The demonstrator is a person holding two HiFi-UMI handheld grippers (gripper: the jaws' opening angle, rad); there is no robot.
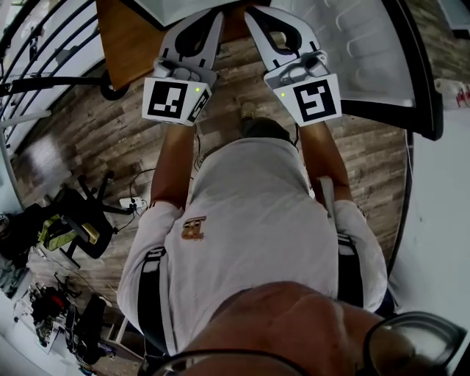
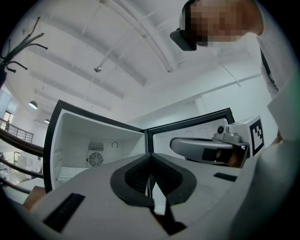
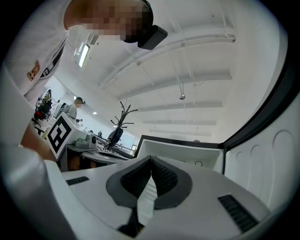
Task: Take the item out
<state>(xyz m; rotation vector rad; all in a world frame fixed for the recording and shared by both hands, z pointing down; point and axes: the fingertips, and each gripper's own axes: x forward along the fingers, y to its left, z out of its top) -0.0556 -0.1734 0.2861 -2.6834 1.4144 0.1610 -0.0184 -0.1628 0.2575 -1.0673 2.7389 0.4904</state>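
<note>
Fridge showed you no item, so handling was unjudgeable; left hand-held gripper and right hand-held gripper were pressed together.

- From the head, we look steeply down our own torso; the left gripper sits at 11 o'clock and the right gripper at 1 o'clock.
- Each gripper camera rides close behind its jaws, tilted up toward the ceiling.
- All three views share the open fridge; the left gripper view catches the right gripper at 3 o'clock.
</note>
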